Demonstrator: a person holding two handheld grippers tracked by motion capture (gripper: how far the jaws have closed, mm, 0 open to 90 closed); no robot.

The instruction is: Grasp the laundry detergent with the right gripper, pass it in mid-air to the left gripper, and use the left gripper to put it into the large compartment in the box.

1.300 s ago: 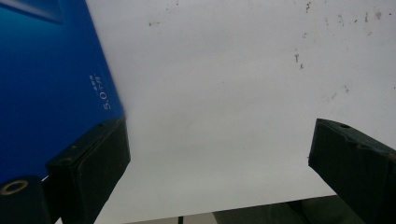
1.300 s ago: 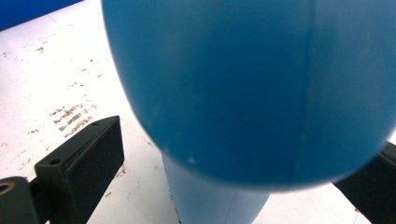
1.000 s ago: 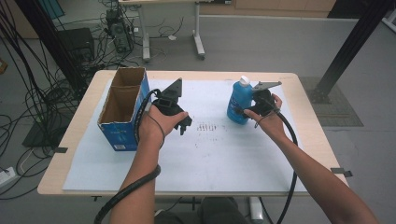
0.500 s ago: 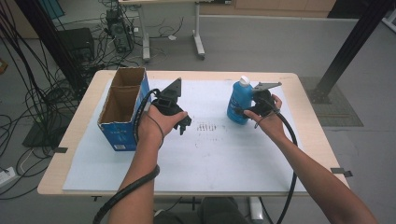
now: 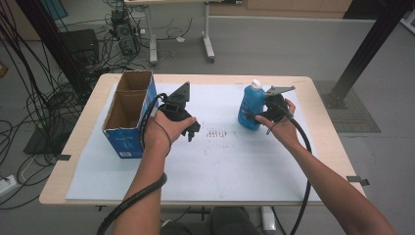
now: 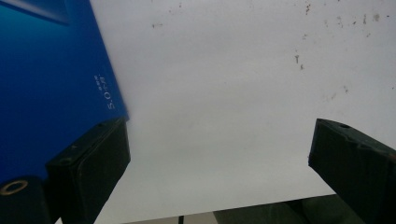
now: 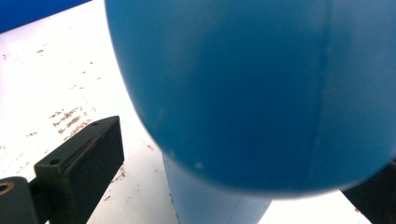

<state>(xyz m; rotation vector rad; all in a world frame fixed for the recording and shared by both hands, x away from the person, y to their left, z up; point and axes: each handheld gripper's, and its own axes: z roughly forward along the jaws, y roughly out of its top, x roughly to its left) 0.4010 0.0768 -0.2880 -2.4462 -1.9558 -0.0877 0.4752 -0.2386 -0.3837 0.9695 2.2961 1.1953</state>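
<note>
An open blue box (image 5: 128,115) is seen at the left of the white sheet (image 5: 220,161). Just beside it, the left gripper (image 5: 192,131) is held wide open. At the right, the blue bottle (image 5: 251,106) stands upright between the right gripper's (image 5: 258,116) spread jaws, not squeezed.

In the right gripper view the blue bottle (image 7: 261,88) was blurred and cut by the top edge, and it hid one jaw. In the left gripper view the blue box (image 6: 51,84) was cut off at the left.
</note>
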